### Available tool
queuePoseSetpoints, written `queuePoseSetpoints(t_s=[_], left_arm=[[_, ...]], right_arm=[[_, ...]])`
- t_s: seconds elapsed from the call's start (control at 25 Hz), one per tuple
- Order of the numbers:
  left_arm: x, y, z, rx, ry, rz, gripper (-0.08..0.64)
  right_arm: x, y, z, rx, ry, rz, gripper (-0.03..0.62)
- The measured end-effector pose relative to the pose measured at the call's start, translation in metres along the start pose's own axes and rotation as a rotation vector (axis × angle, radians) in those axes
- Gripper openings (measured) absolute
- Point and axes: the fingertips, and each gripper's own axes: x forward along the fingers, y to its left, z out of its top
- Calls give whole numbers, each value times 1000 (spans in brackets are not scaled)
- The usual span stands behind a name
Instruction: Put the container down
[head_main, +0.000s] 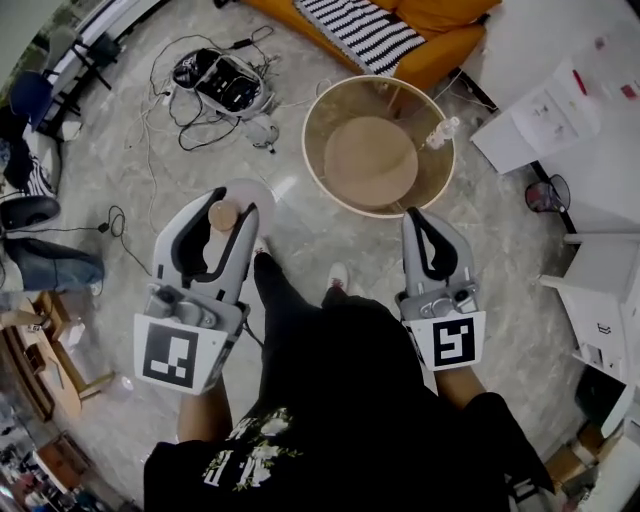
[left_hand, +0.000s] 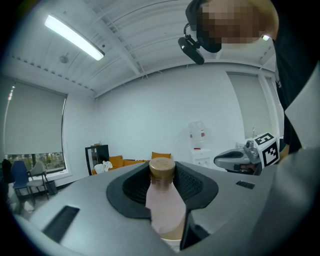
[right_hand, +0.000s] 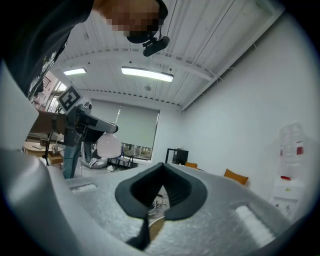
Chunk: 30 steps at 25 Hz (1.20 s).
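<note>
The left tool (head_main: 228, 209) is clenched on the container (left_hand: 163, 202), a pale bottle with a round wooden cap (left_hand: 162, 169). The body sits between the dark pads (left_hand: 132, 187), which press it from both sides, and the cap reaches about as far as the jaw tips. From the head view the container is held in the air over the floor (head_main: 150, 190), in front of the person's left side. It is left of the round table (head_main: 309, 150) and not over it.

The right tool (right_hand: 161, 166) is clenched on nothing: its jaws meet at the tips, with only a narrow slit showing between them lower down. It is held level with the left tool, its tips close to the near rim of the table.

A small clear bottle (head_main: 441, 131) stands on the table near its right edge. Beyond the table is an orange sofa (head_main: 440, 45) with a striped cushion (head_main: 362, 32). Cables (head_main: 185, 115) lie tangled on the floor on the far left.
</note>
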Motion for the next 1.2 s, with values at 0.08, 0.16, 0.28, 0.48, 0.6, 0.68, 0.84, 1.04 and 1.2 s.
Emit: queuePoseSetpoints(t_s=[0.08,0.16,0.28,0.48,0.6,0.68,0.84,1.04,1.2], left_arm=[[14,1,1,2,-6,-39,149],[25,4,3,1,-15,-76,149],[41,10,8,14,-23,-118,149],[72,31,17,30,-33,-203,149],[86,47,17,28,-25,-253,149],[97,57,18,29,-24,-289,149],[115,76,25,47,-32,-359,149],[129,110,25,72,-46,-410,149],[139,135,22,91,-52,-465,149]], right_arm=[[3,-9,0,3,2,-43,-5],[5,-11,0,5,10,-75,-5],[10,-14,0,-4,31,-108,-5],[33,-25,1,-5,53,-185,-5],[49,-23,4,-7,63,-230,-5],[59,-25,7,-9,65,-265,-5],[79,-24,11,-3,70,-336,-5],[104,-13,12,-12,85,-401,-5],[127,-6,12,-14,94,-461,-5]])
